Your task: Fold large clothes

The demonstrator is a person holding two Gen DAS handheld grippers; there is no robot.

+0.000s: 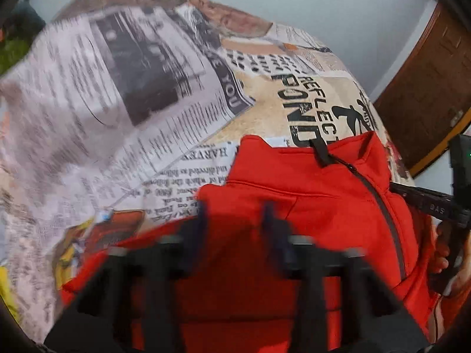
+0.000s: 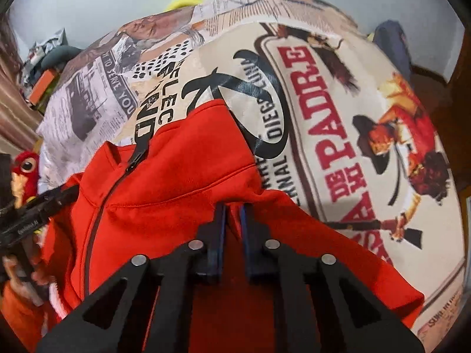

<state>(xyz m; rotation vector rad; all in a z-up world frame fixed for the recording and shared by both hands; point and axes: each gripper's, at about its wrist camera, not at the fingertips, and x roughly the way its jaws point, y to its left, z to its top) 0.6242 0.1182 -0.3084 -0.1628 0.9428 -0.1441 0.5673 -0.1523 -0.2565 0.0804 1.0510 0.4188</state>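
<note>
A red zip-neck jacket [image 1: 309, 206] lies on a bed cover printed like newspaper and posters [image 1: 132, 117], collar and dark zipper pointing away from me. My left gripper [image 1: 234, 214] is over the jacket's left shoulder; its fingers stand apart with red fabric between them, blurred by motion. My right gripper [image 2: 234, 217] is shut on the jacket's [image 2: 176, 176] right shoulder, jaws close together on a pinch of red fabric. Each gripper shows at the edge of the other's view: the right one in the left wrist view [image 1: 435, 206], the left one in the right wrist view [image 2: 35, 211].
The printed bed cover [image 2: 338, 117] stretches far and right. A wooden headboard or door [image 1: 426, 88] stands at the right. A red plush toy [image 2: 25, 167] sits at the left. Clutter [image 2: 47, 67] lies at the far left against a pale wall.
</note>
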